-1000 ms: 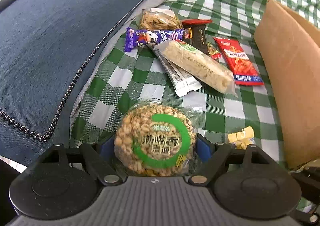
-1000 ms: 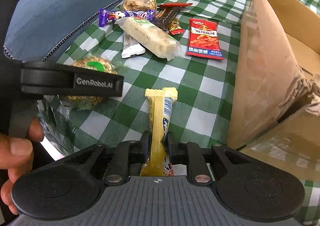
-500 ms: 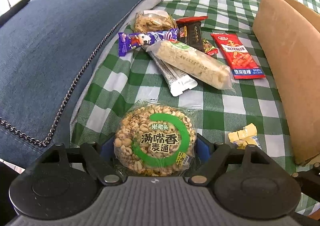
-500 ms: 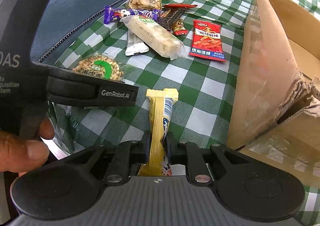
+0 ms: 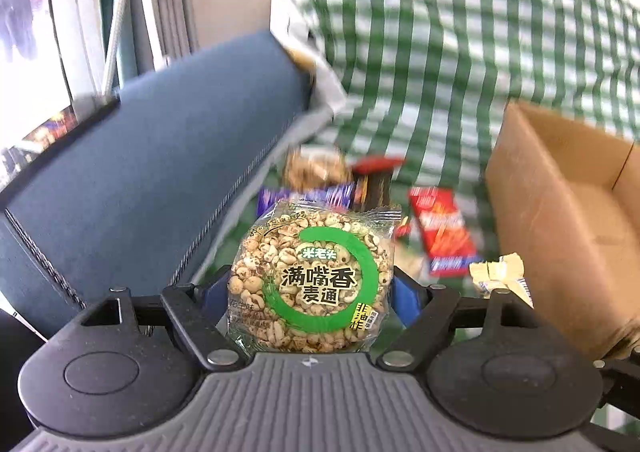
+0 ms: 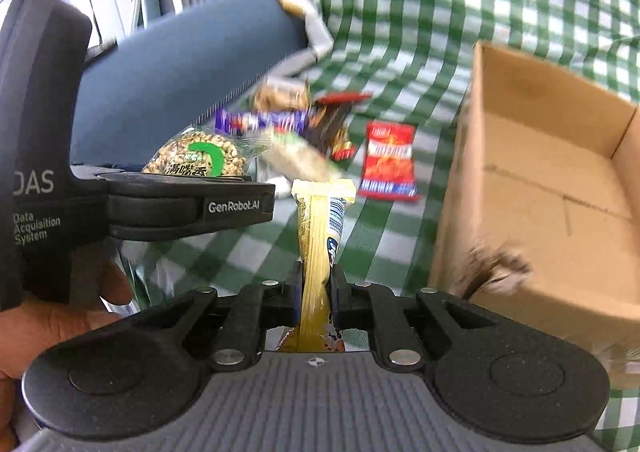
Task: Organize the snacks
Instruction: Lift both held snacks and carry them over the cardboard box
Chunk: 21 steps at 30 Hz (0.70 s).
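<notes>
Snacks (image 6: 386, 159) beside box (image 6: 552, 187) (cardboard)

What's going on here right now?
A person is sorting snacks with two handheld grippers. The left gripper is shut on a round puffed-grain cake, and the right gripper is shut on a yellow bar. Both snacks are up off the checked cloth. The open cardboard box stands to the right. Several more snacks, including a red packet, lie on the cloth.
</notes>
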{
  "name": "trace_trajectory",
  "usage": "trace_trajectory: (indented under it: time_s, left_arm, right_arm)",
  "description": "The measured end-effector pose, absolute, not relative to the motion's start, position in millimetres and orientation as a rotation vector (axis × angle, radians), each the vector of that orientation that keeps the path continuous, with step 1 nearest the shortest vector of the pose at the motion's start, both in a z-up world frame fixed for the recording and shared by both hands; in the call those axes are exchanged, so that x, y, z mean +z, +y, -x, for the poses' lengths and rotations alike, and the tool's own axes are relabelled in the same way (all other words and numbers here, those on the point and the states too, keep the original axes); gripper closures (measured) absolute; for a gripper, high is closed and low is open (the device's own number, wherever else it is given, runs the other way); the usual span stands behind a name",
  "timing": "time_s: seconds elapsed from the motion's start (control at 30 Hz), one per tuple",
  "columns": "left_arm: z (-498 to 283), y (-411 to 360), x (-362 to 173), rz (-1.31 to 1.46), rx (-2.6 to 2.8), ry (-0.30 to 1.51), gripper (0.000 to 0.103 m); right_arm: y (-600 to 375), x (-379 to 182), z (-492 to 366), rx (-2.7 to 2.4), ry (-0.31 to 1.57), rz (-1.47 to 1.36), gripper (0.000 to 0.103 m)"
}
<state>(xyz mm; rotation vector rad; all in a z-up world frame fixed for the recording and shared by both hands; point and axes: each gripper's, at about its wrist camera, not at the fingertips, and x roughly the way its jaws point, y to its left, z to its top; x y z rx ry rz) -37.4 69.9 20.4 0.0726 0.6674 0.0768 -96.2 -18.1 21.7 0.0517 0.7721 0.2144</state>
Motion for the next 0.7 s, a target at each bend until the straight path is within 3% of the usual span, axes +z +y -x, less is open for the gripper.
trace_trajectory:
  time_s: [0.3,0.5,0.7]
  left_arm:
    - [54.2,37.9,76.9,-0.009,0.011,0.491,0.019]
    - [32.7,-4.5,131.6,-0.023,-0.180,0.453,0.019]
    - [28.6,-56.9,137.2,-0.165,-0.331,0.294,0.019]
  right_arm:
    - [-57.7,79.3,127.8,0.150,0.506,-0.015,0.089]
    - [-137.8,132.6,133.2,0.012,0.353,-0.037,0.089]
    - [-215.2,117.2,133.4,-0.185,0.333,-0.048,0.090]
